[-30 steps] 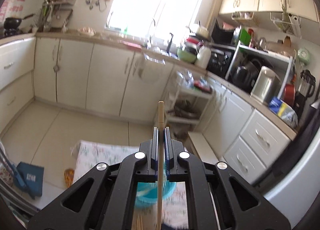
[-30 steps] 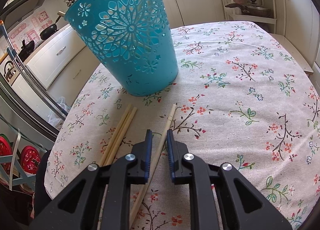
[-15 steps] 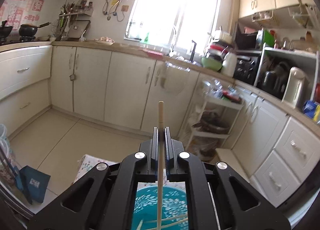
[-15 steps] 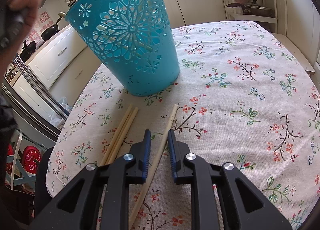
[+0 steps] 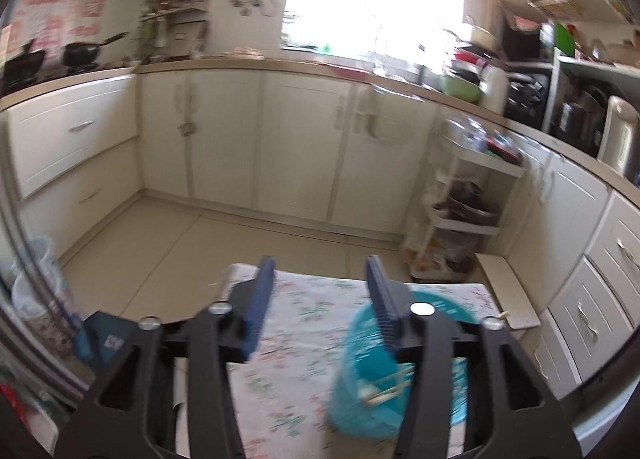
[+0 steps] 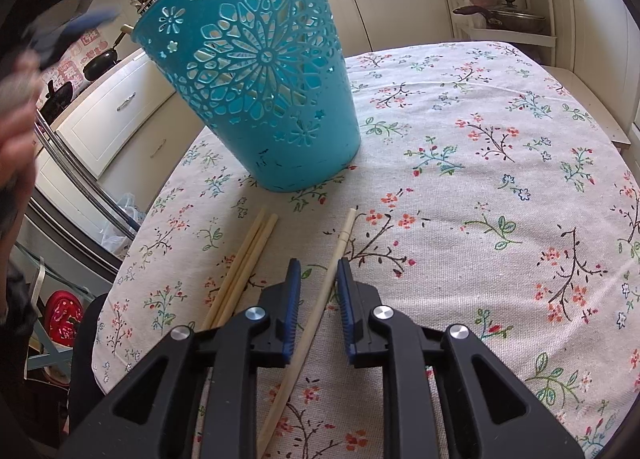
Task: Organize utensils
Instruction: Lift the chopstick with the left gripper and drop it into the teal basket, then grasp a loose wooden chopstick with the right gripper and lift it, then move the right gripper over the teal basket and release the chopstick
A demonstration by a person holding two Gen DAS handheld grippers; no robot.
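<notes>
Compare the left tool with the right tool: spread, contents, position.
The left tool is spread wide and empty; the right tool is open only narrowly, with a single chopstick lying between its tips. The left tool is raised above the table beside the teal basket; the right tool sits low over the floral tablecloth. Both are black with blue pads.

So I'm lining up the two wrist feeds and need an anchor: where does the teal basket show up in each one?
Left wrist: the teal basket sits lower right, seen from above and partly behind the open left gripper, with chopsticks inside.
Right wrist: the teal basket stands upper left of centre, beyond the open right gripper.
Shared landmark: the floral tablecloth under the basket, also in the left view.
</notes>
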